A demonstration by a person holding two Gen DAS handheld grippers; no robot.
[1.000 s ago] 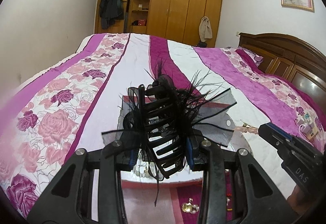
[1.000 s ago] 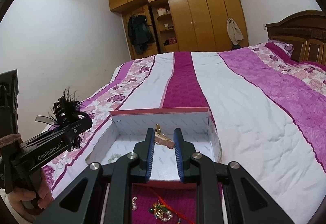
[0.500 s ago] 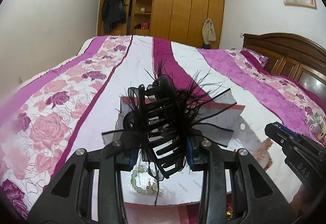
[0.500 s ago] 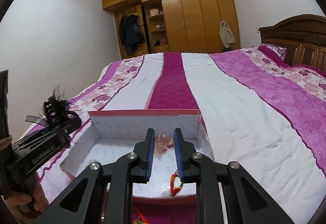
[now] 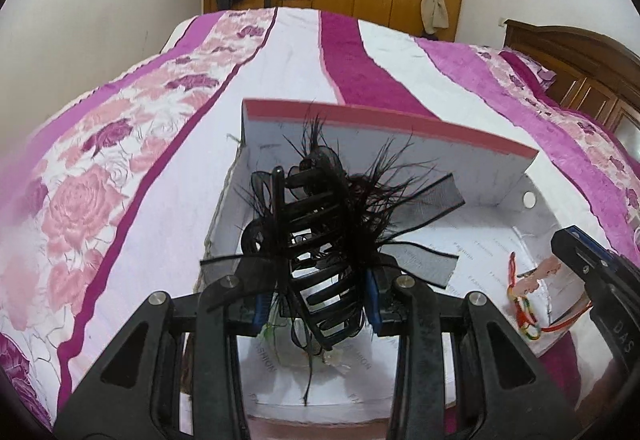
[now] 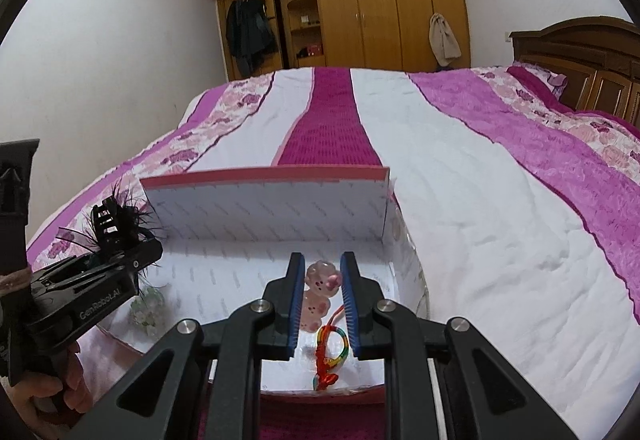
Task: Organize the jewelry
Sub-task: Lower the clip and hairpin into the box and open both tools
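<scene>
While the left gripper [image 5: 316, 304] is clamping the black feathered hair claw [image 5: 320, 240] between its blue pads, the claw is hanging directly above the left half of the open white box [image 5: 400, 168] — so the relation governing the next move is vertical, with the box floor lying straight below the held piece. The claw's long axis is running roughly upright and slightly tilted, its teeth pointing toward the camera and its feathers spreading toward the box's raised lid. A pale green bead bracelet [image 6: 146, 306] is lying on the box floor just beneath and beside the left gripper. On the right half, the right gripper [image 6: 320, 304] is standing with its jaws parted and nothing pinched between them; a pink bear hair clip [image 6: 318, 290] and a multicoloured cord bracelet [image 6: 330, 354] are resting on the box floor in the gap below. By this judgement, the left hand is the nearer one for depositing the claw, and a plain descent should suffice.
</scene>
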